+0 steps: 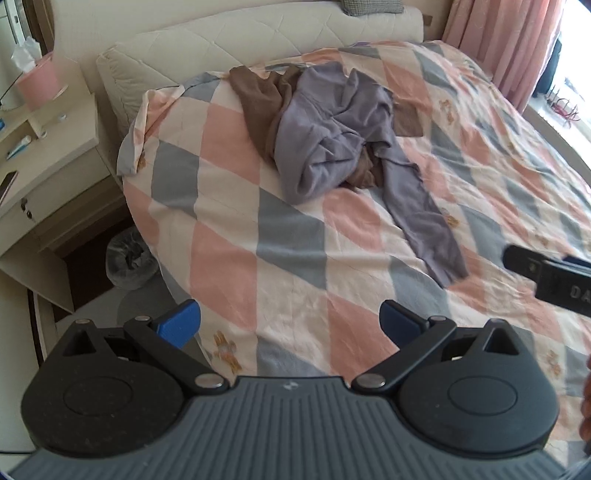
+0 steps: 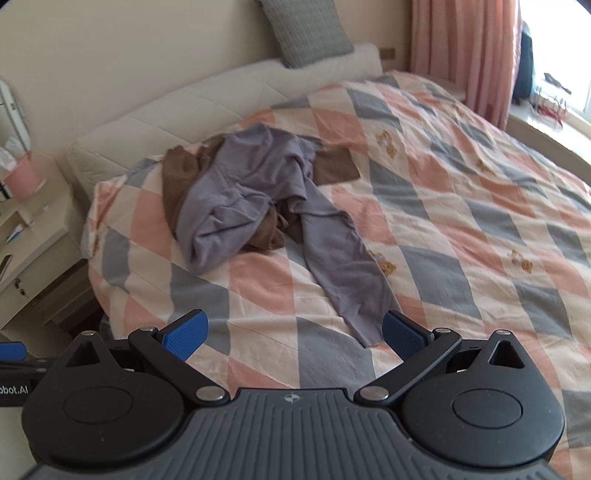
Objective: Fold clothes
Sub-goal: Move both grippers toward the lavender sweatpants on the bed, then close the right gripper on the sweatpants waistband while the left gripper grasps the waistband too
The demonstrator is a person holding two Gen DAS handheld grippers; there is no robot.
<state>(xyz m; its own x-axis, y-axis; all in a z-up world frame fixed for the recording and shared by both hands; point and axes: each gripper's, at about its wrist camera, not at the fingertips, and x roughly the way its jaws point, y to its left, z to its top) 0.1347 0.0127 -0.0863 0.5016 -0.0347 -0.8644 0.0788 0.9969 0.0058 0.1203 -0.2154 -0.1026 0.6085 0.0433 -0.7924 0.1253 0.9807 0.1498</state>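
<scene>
A crumpled lilac garment (image 1: 332, 136) (image 2: 240, 192) lies on the checked quilt (image 1: 258, 229) (image 2: 461, 206) near the head of the bed, one long part stretching toward me. A brown garment (image 1: 258, 107) (image 2: 177, 173) lies under and around it. My left gripper (image 1: 290, 325) is open above the near quilt, well short of the clothes, with nothing between its blue pads. My right gripper (image 2: 293, 334) is also open and empty; the lilac garment's near end (image 2: 364, 325) lies just beyond its right pad. The right gripper's body (image 1: 550, 273) shows at the left wrist view's right edge.
A cream padded headboard (image 1: 258, 40) (image 2: 184, 110) with a grey cushion (image 2: 306, 29) runs behind the bed. A bedside table (image 1: 48, 155) with a pink tissue box (image 1: 37, 85) stands to the left, a bin (image 1: 129, 258) on the floor beside it. Pink curtains (image 2: 465, 48) hang at the far right.
</scene>
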